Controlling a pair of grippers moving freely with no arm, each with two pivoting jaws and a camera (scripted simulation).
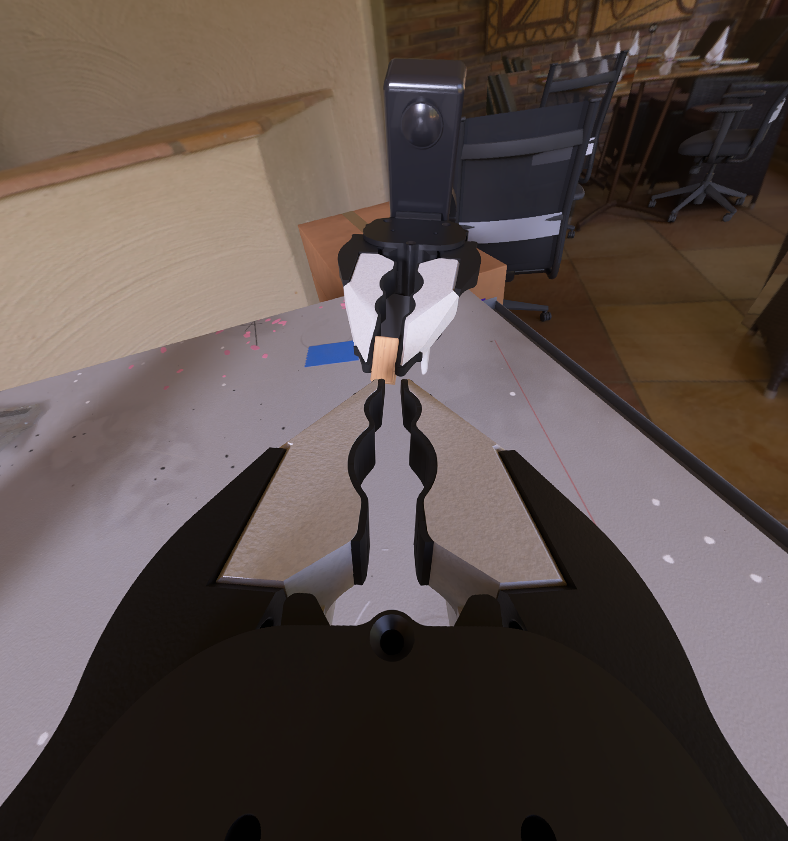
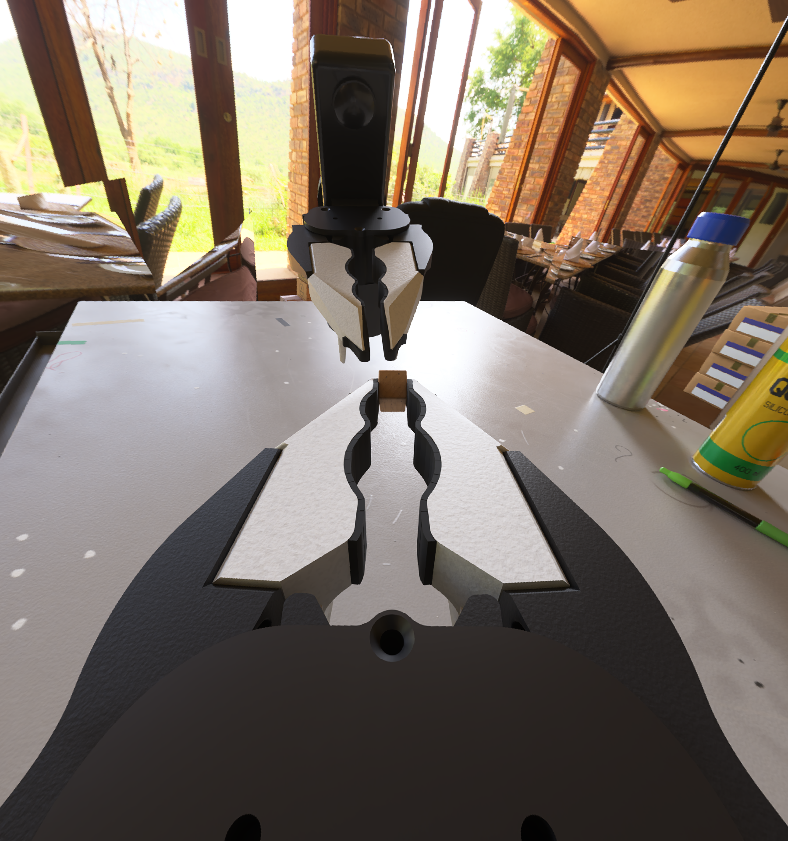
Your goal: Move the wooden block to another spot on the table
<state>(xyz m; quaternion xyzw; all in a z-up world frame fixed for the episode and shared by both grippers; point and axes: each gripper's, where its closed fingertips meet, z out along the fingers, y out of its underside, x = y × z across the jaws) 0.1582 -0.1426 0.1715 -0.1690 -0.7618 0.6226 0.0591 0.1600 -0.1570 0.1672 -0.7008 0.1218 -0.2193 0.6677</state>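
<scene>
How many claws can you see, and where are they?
2. The right claw pinches the wooden block at its tips. The left claw faces it from just beyond the block and holds nothing.

Grey table (image 2: pixel 201 455); bottle (image 2: pixel 670 314); spray can (image 2: pixel 761 418); pen (image 2: pixel 738 514)

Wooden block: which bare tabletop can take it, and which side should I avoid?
The wooden block sits in the right gripper. Free: the broad table stretch to its left. Crowded: the right edge, with silver bottle, yellow can and green pen.
</scene>
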